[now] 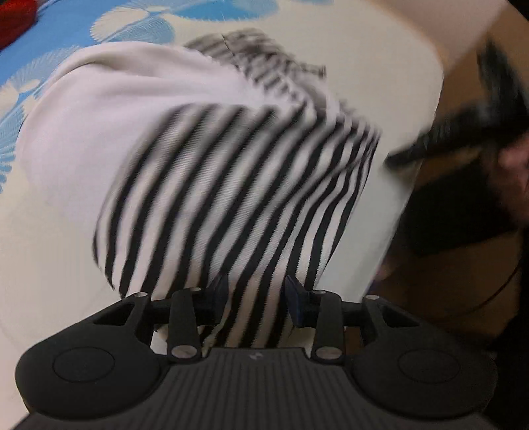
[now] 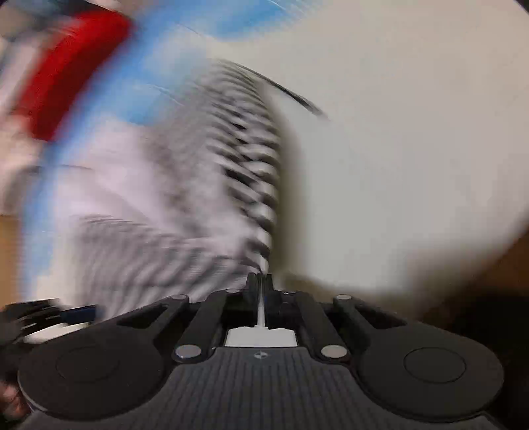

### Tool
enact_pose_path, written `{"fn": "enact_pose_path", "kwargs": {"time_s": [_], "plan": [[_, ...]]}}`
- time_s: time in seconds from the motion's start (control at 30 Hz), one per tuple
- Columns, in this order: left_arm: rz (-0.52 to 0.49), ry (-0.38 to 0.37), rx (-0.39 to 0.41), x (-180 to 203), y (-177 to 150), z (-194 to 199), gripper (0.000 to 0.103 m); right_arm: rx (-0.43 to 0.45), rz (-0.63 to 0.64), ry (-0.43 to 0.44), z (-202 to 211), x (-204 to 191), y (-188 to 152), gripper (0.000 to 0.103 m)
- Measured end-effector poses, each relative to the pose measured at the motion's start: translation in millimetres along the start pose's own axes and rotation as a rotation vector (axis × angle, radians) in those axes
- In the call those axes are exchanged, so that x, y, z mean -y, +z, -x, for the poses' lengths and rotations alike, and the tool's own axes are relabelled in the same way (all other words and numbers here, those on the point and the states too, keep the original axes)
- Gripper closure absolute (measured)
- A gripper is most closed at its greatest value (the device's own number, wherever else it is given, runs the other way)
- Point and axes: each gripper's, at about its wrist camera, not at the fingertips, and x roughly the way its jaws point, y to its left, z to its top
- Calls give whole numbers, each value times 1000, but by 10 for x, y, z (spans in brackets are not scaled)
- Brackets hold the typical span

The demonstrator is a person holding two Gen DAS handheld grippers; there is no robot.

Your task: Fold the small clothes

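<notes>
A small white garment with black stripes (image 1: 231,185) lies bunched on the cream and blue bedsheet (image 1: 49,264). In the left wrist view my left gripper (image 1: 256,294) stands open, its pads apart on either side of a striped fold that runs between them. The right gripper (image 1: 463,132) shows blurred at the right of that view. In the right wrist view my right gripper (image 2: 261,281) is shut on an edge of the striped garment (image 2: 205,185), which stretches away from the jaws. That view is heavily motion-blurred.
A red item (image 1: 15,20) lies at the far left of the sheet, also in the right wrist view (image 2: 72,66). The bed edge (image 1: 413,185) runs down the right, with brown floor (image 1: 439,297) beyond it.
</notes>
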Motion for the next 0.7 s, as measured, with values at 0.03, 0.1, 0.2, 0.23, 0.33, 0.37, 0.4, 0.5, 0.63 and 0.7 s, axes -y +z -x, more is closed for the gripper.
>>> {"fn": "enact_pose_path", "kwargs": {"time_s": [0.03, 0.1, 0.2, 0.23, 0.33, 0.37, 0.4, 0.5, 0.63, 0.7], "plan": [[2, 3, 1, -2, 2, -6, 61, 3, -24, -11, 9, 27, 37, 102], [48, -23, 11, -63, 5, 36, 61, 68, -12, 56, 207, -51, 126, 99], [45, -28, 36, -76, -17, 151, 61, 264, 190, 165, 635, -432, 267, 83], [48, -30, 62, -82, -24, 231, 61, 292, 236, 220, 717, -551, 335, 73], [113, -48, 221, -188, -30, 594, 61, 303, 337, 378, 795, -894, 585, 51], [145, -44, 266, -250, -49, 680, 60, 289, 366, 411, 756, -994, 669, 51], [170, -31, 289, -296, -71, 726, 60, 270, 395, 431, 686, -1109, 768, 51], [203, 26, 280, -389, -129, 710, 60, 216, 443, 449, 399, -1363, 999, 51], [201, 63, 248, -449, -163, 669, 60, 99, 377, 480, -228, -1568, 1206, 47], [207, 59, 251, -486, -167, 660, 60, 38, 302, 425, -482, -1629, 1236, 47]]}}
